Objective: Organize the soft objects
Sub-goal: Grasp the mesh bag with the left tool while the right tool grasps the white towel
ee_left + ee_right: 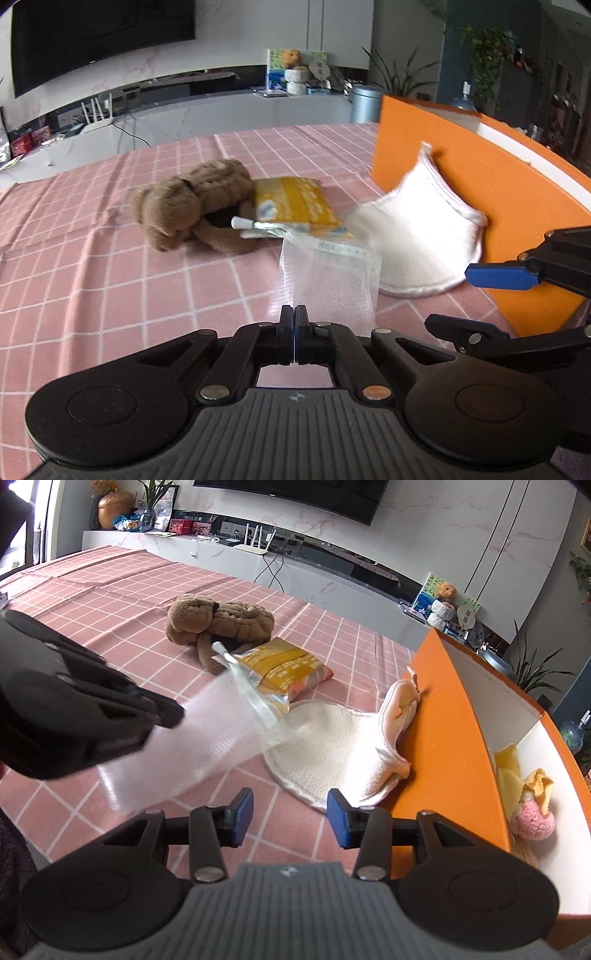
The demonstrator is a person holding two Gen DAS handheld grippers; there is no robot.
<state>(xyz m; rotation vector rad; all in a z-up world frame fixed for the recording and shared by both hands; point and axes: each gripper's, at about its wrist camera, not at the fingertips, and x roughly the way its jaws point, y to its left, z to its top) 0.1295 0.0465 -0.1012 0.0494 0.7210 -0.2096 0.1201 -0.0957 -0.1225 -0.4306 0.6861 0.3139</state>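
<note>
My left gripper (294, 314) is shut on the near edge of a white mesh bag (325, 284), which stretches toward a yellow tissue pack (299, 203). It also shows in the right wrist view (170, 716) holding the mesh bag (192, 746). A brown plush bear (192, 203) lies beside the yellow pack (284, 664). A white cloth pad (413, 236) leans against the orange box (480, 192). My right gripper (290, 812) is open and empty just in front of the white pad (332, 746). The bear also shows in the right wrist view (218, 624).
The orange box (450, 738) stands open at the right, holding a pink knitted toy (532, 819) and yellow cloth (508, 771). The pink checked tablecloth (110, 295) covers the table. A TV stand with clutter lies beyond the far edge.
</note>
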